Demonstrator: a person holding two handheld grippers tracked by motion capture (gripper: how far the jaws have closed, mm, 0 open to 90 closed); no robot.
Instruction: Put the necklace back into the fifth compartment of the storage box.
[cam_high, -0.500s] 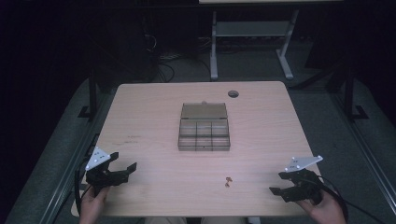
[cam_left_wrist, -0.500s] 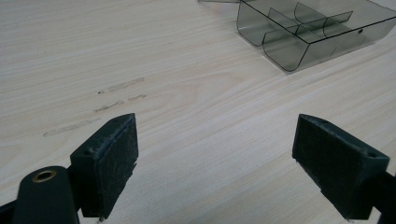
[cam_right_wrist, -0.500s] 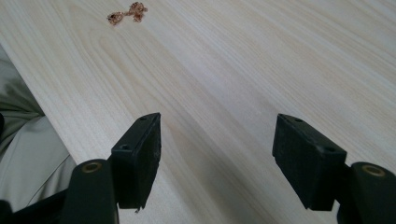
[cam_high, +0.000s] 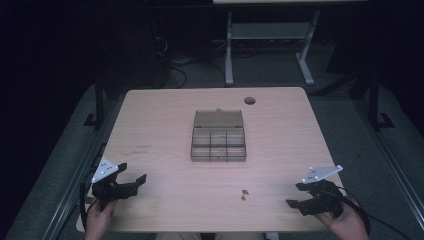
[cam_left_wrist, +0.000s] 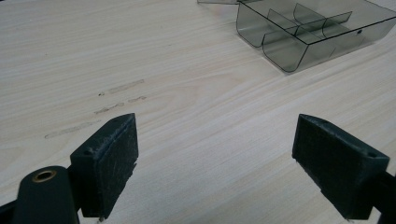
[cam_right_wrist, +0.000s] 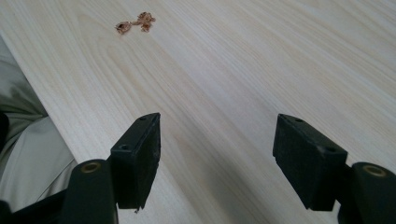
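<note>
The left gripper (cam_high: 131, 179) rests low at the near left corner of the pale wooden counter (cam_high: 165, 115), its jaws spread wide and holding nothing; the right gripper (cam_high: 295, 196) sits at the near right corner, jaws equally wide apart and empty; between them, nearer the right one, lies a small coppery chain-like piece (cam_high: 243, 194) on bare wood, well apart from both; the smoky clear compartment box (cam_high: 218, 143) stands open at the counter's middle, lid tipped back.

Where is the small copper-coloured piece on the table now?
In the high view the small copper-coloured piece lies on the table near its front edge, below the open clear box, nearer the right tool.
</note>
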